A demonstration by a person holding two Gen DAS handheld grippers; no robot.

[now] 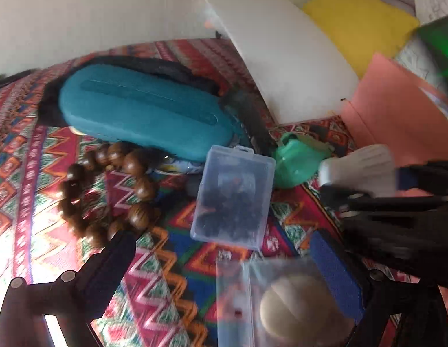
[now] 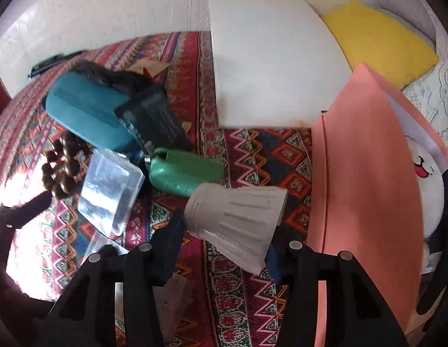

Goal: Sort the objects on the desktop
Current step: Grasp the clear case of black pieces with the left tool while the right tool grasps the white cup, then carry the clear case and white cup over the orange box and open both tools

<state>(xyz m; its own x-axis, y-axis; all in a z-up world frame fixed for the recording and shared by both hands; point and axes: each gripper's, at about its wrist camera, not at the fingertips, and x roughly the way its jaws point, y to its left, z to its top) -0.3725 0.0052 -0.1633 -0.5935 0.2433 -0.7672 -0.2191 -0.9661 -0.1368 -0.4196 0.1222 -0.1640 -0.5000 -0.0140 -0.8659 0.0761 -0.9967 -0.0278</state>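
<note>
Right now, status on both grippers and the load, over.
Right gripper shut on grey ribbed cup, lifted beside pink box. Left gripper open, over clear case. Green bottle and clear box lie close ahead.

Bare patterned cloth (image 2: pixel 270 150) is seen at frame centre in the right wrist view, between the green container (image 2: pixel 185 173) and the pink box (image 2: pixel 365 190). Passage leftward is blocked by a cluster: teal case (image 2: pixel 85 112), clear plastic box (image 2: pixel 111 190), wooden beads (image 2: pixel 60 170). The upper centre is closed off by a white board (image 2: pixel 267 66).
</note>
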